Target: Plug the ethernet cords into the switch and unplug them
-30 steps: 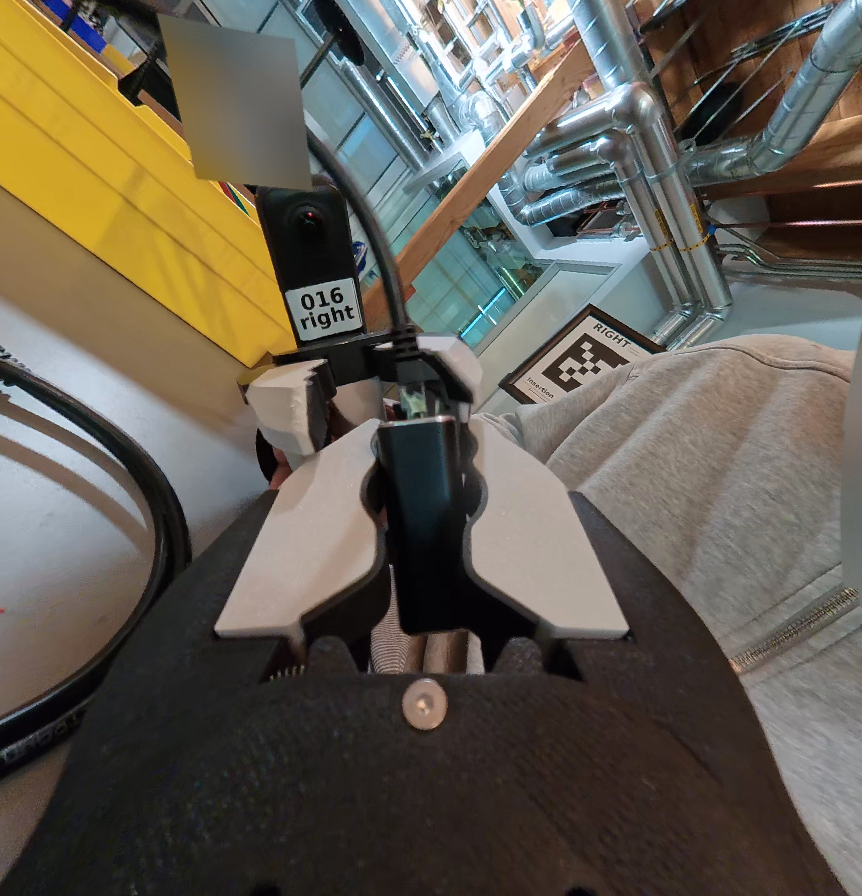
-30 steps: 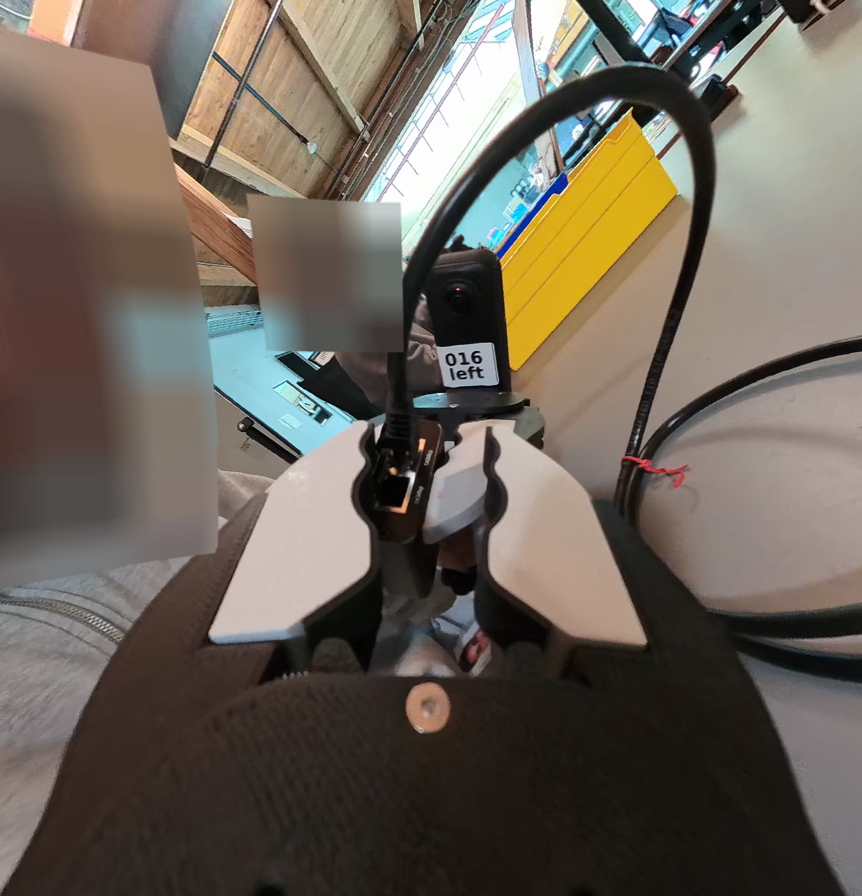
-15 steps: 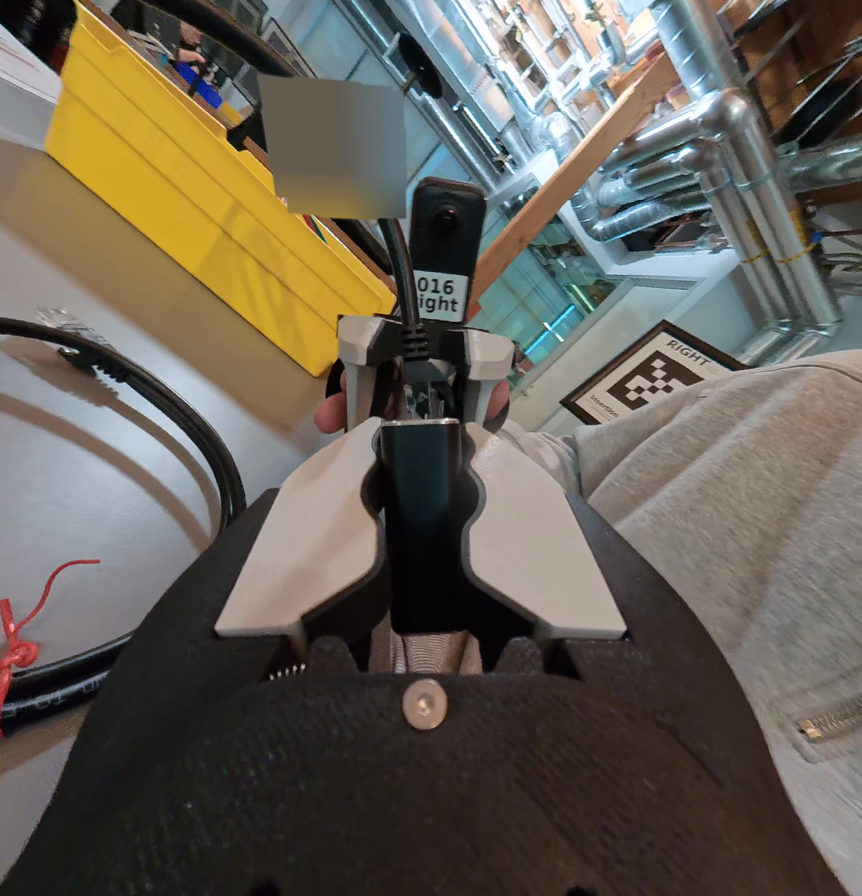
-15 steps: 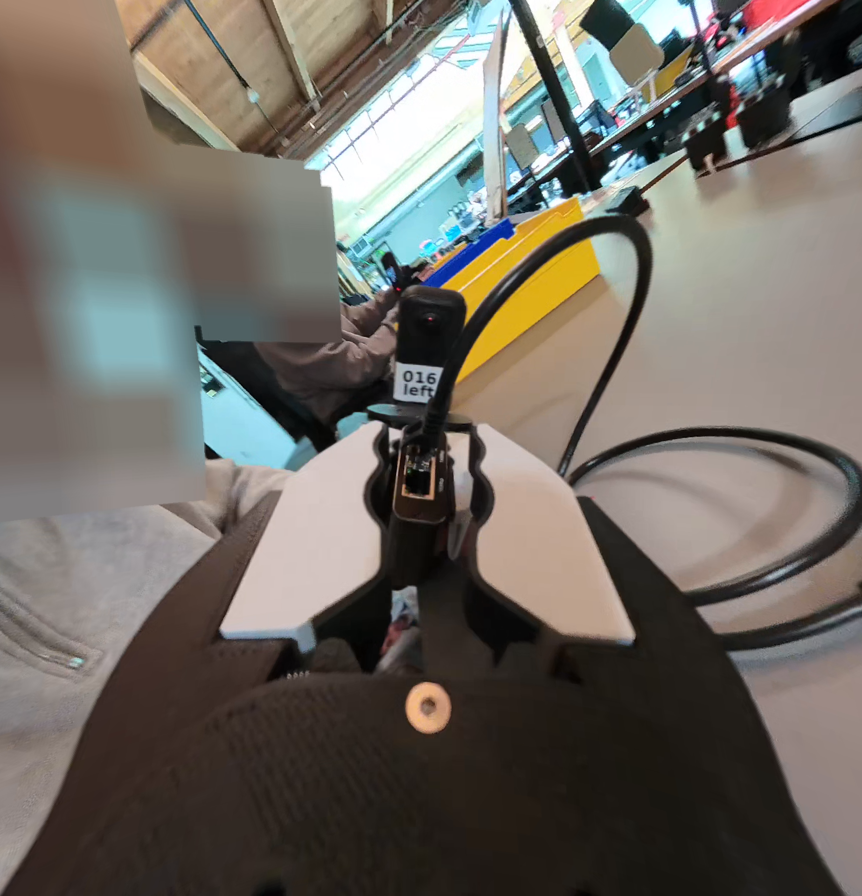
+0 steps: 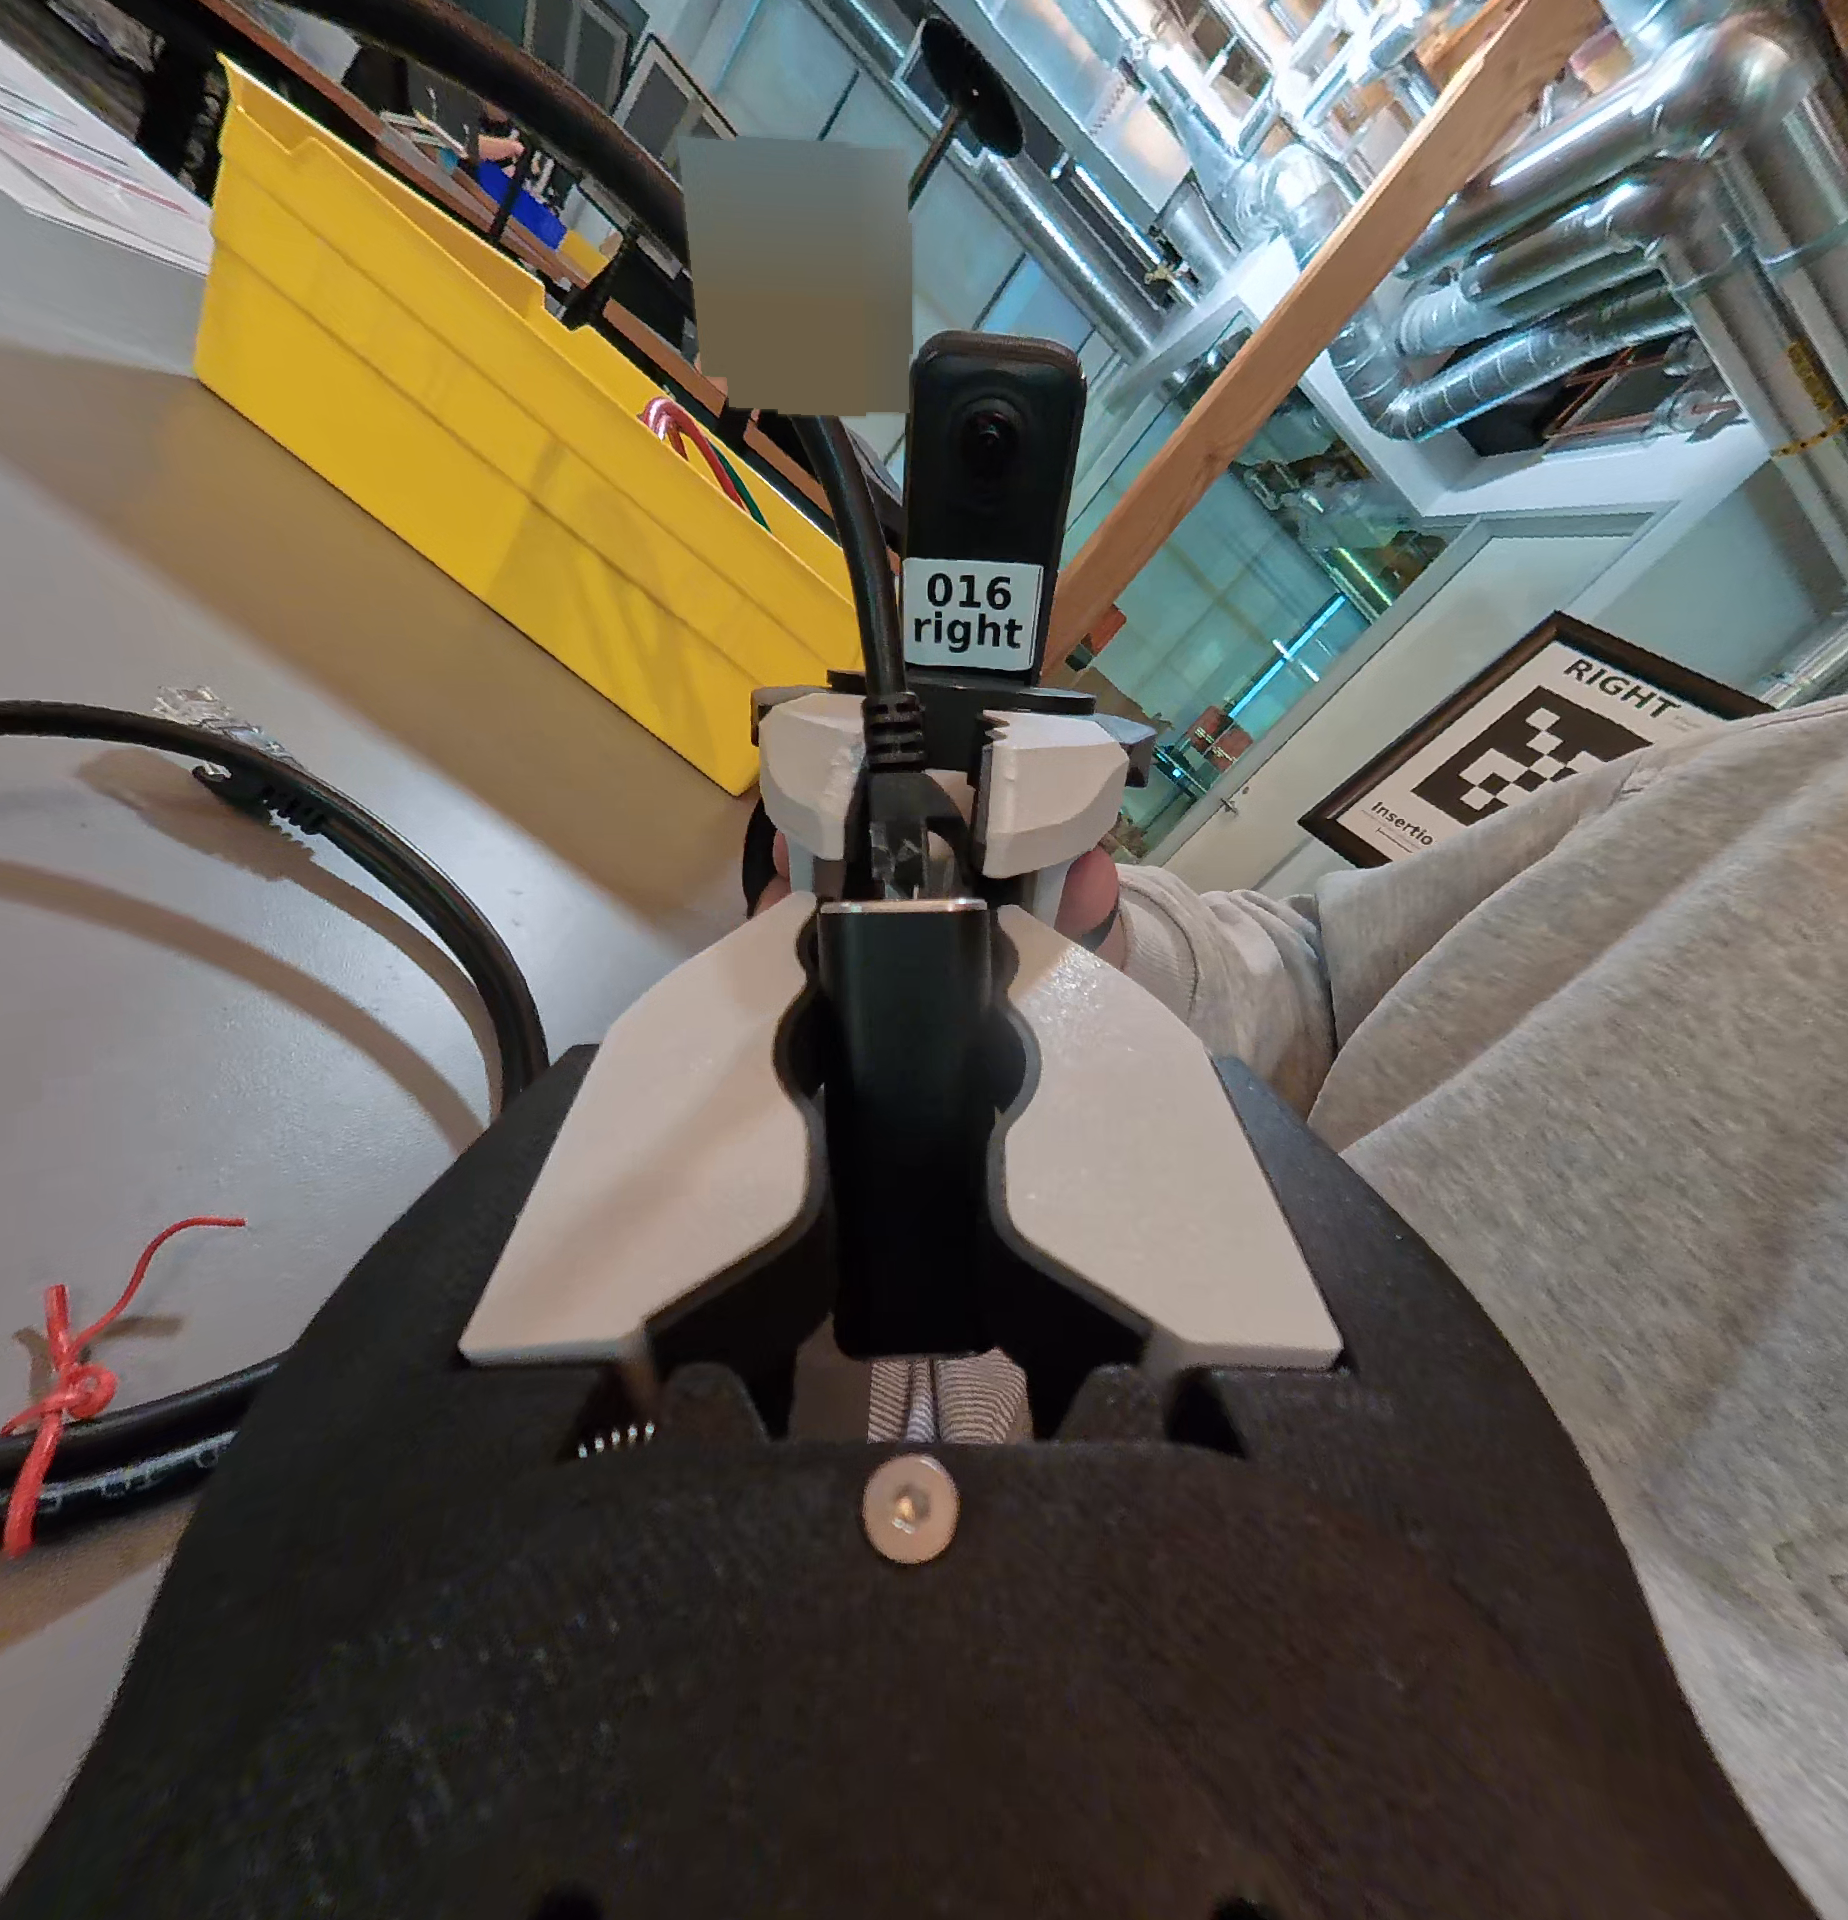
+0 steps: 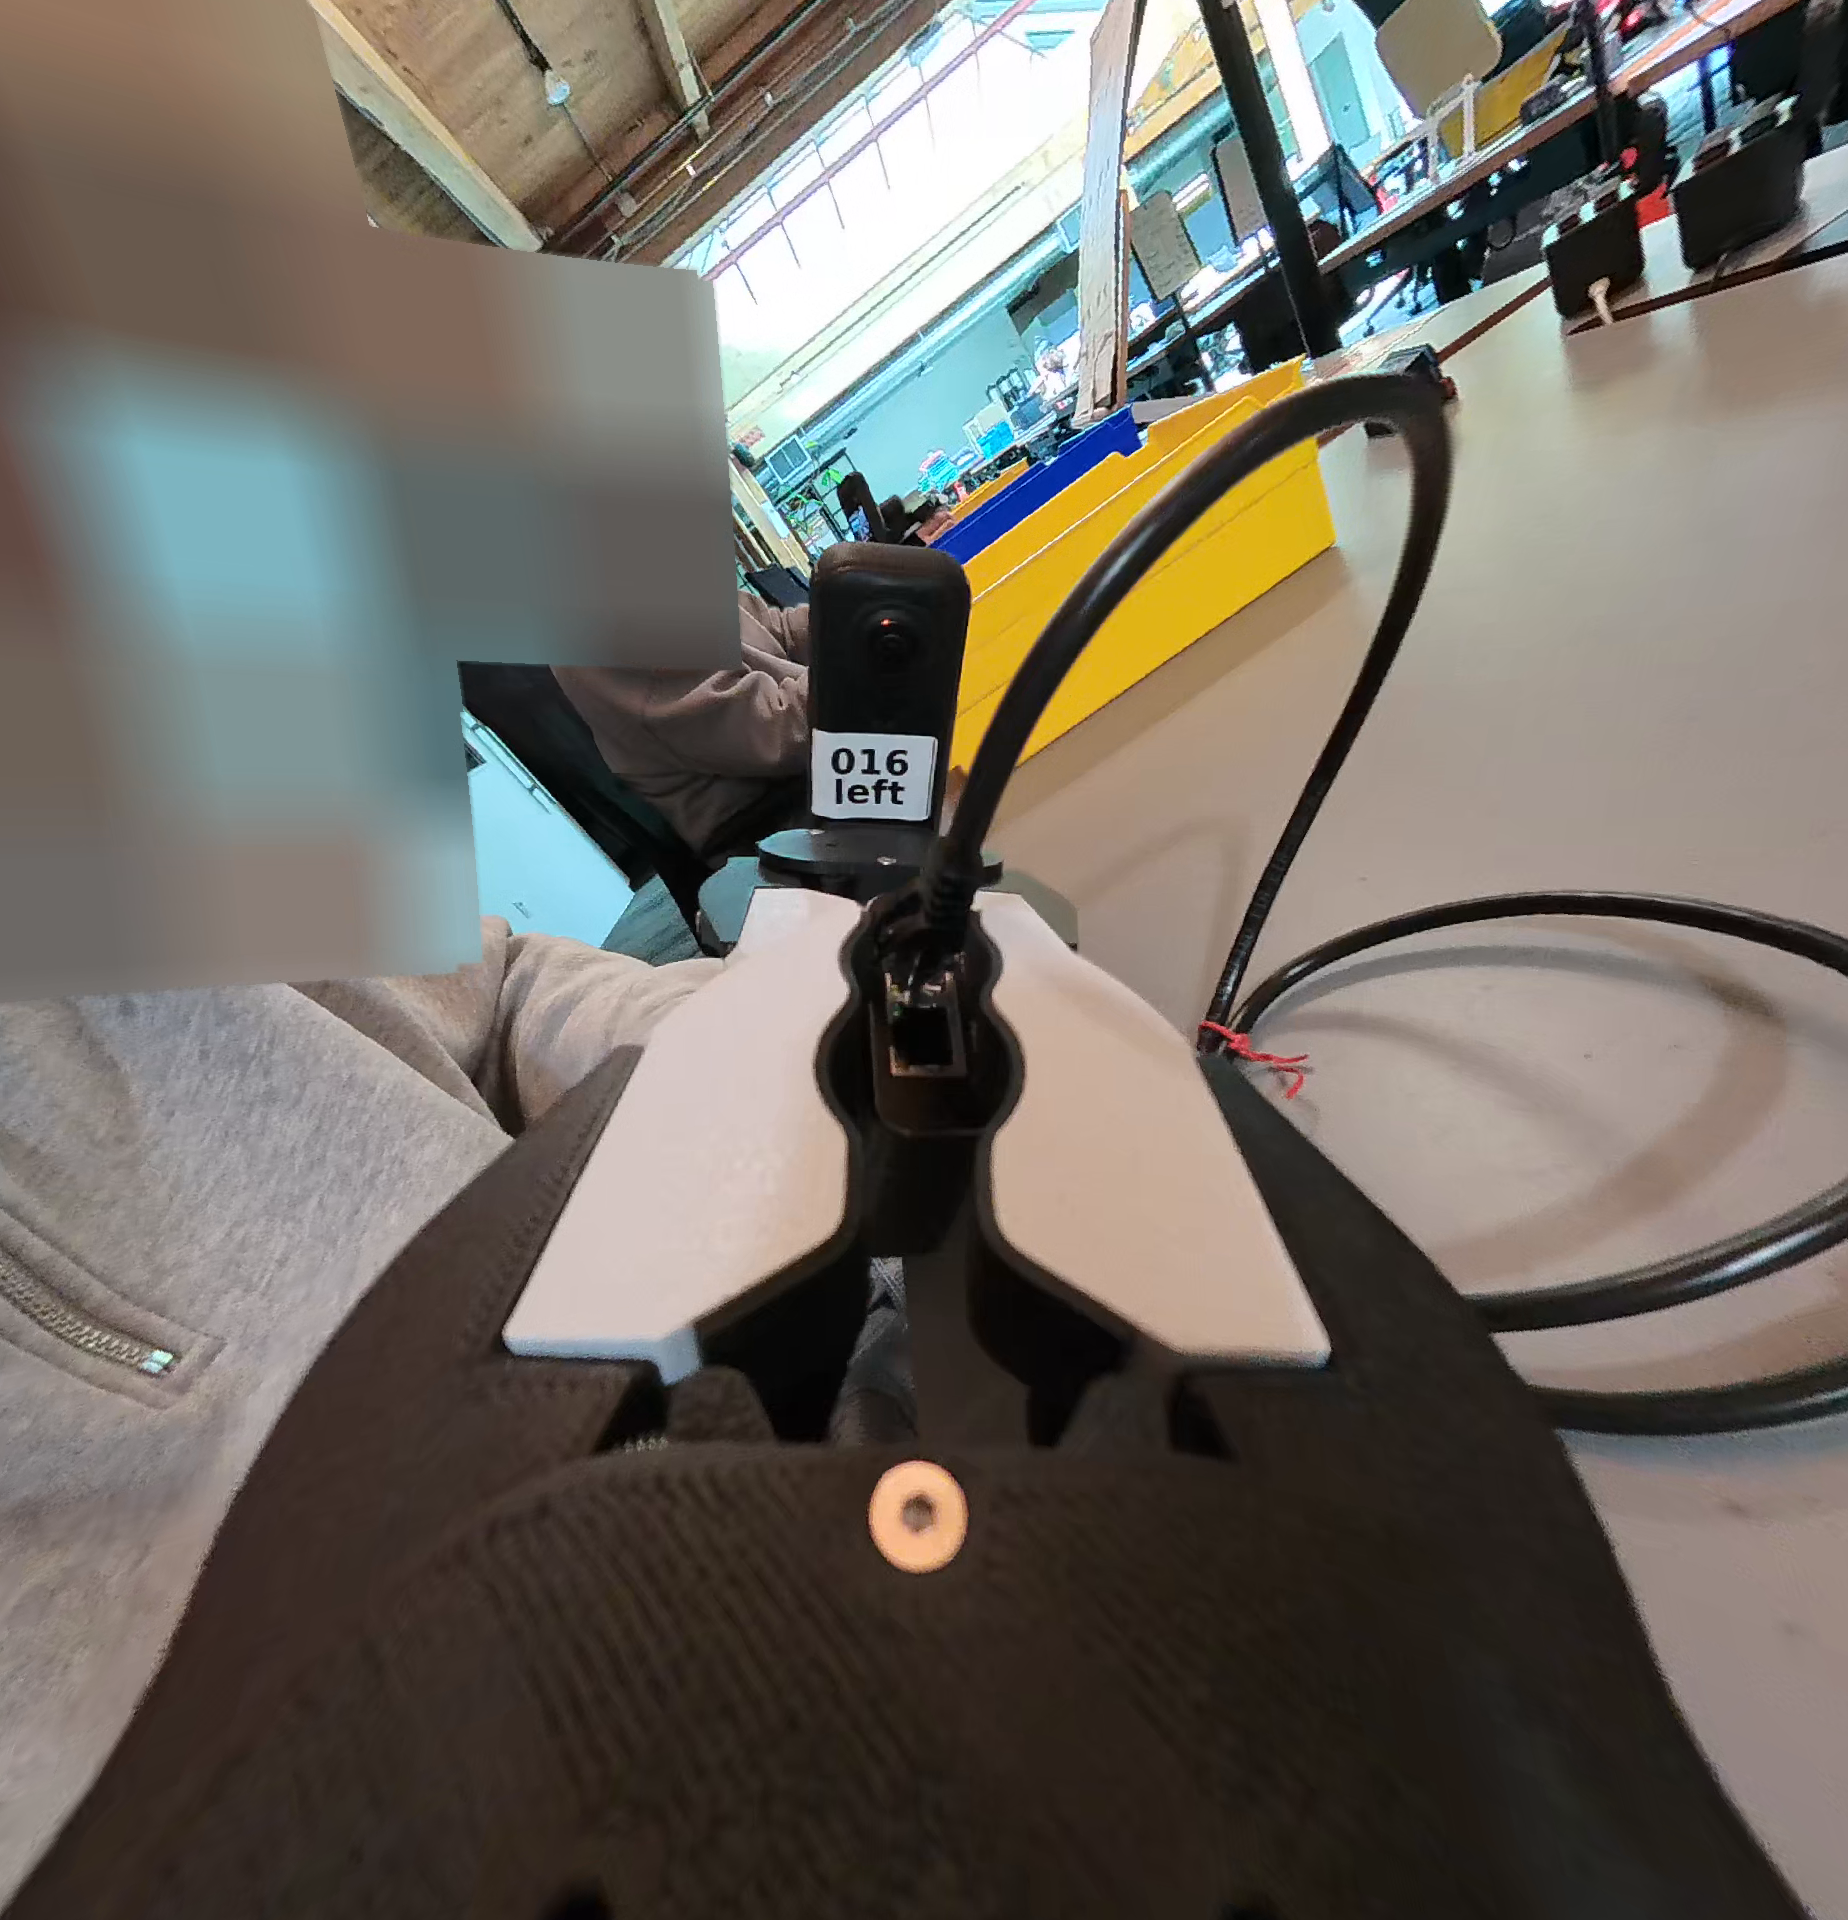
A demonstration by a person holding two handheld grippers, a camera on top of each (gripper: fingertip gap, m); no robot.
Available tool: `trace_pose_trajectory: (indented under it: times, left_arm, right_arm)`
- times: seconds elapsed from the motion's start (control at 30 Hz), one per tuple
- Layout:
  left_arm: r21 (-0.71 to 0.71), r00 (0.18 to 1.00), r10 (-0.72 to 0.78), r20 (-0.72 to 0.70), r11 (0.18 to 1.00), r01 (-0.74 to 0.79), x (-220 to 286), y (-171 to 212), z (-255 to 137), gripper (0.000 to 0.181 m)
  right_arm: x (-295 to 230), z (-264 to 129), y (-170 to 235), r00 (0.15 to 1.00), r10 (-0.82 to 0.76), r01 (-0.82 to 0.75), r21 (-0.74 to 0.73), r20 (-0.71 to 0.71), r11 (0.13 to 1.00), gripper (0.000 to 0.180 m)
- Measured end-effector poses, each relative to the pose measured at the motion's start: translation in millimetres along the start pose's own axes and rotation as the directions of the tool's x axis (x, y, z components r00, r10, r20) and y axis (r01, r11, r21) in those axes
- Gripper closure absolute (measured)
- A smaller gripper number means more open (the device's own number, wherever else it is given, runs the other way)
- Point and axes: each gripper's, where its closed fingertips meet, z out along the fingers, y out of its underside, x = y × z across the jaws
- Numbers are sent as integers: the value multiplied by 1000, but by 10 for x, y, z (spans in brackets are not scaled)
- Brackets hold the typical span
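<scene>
My left gripper (image 5: 904, 935) is shut on a slim black switch (image 5: 904, 1122), held lengthwise between its white fingers. My right gripper (image 5: 915, 800) faces it head-on and is shut on a black ethernet plug (image 5: 894, 831). The plug meets the switch's end. Its cord (image 5: 858, 540) arcs upward. In the right wrist view my right gripper (image 6: 925, 935) closes around the plug (image 6: 935, 914), which sits in the upper port of the switch (image 6: 925, 1101). An empty port shows just below it. The cord (image 6: 1159, 509) loops over and down to the table. The left gripper's fingers are hidden there.
More black cable (image 5: 432, 894) lies coiled on the grey table (image 5: 120, 1039), bound by a red tie (image 5: 68, 1382), with a loose clear plug (image 5: 213, 717) at its end. A yellow bin (image 5: 463, 416) stands behind. A grey sleeve (image 5: 1522, 1039) fills the right side.
Both grippers have swung round and levelled out, so more table shows. My right gripper has come from tilted and off to one side into line with the switch. The plug stays at the switch's end.
</scene>
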Motion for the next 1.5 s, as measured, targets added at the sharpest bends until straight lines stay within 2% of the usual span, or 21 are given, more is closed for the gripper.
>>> trace_pose_trajectory:
  times: [0.33, 0.63, 0.97, 1.07, 1.27, 1.33, 1.43, 1.5]
  left_arm:
    - [-55, 1000, -12, 5, 998, 12, -9, 94, 45, 156]
    - [-72, 1000, -28, 2, 997, 28, -17, 110, 52, 154]
    - [-91, 994, -105, -43, 991, 101, -41, 19, 43, 152]
    - [-95, 992, -93, -83, 992, 85, 47, -42, 26, 151]
    - [-106, 988, -134, -82, 986, 125, 32, -47, 19, 151]
    - [-117, 986, -148, -70, 983, 139, 11, -33, 29, 150]
    - [-161, 977, -174, -125, 975, 153, 49, -7, -5, 151]
    - [-310, 965, -187, -185, 943, 123, 242, 338, 28, 152]
  right_arm:
    - [-7, -2, 50, 997, -81, 81, -41, 8, 996, 165]
    - [9, -24, 80, 984, -169, 162, -111, -61, 981, 166]
    - [86, -10, -47, 980, -129, 121, -59, -150, 991, 166]
    - [19, 9, -113, 969, -164, 158, -43, -183, 986, 166]
    - [28, 18, -150, 986, -46, 51, 24, -157, 998, 167]
    - [57, 2, -129, 975, -108, 106, -21, -193, 994, 167]
    - [62, -5, -105, 916, -305, 273, -151, -262, 950, 165]
    - [235, -257, -426, 873, -277, 292, -25, -402, 956, 166]
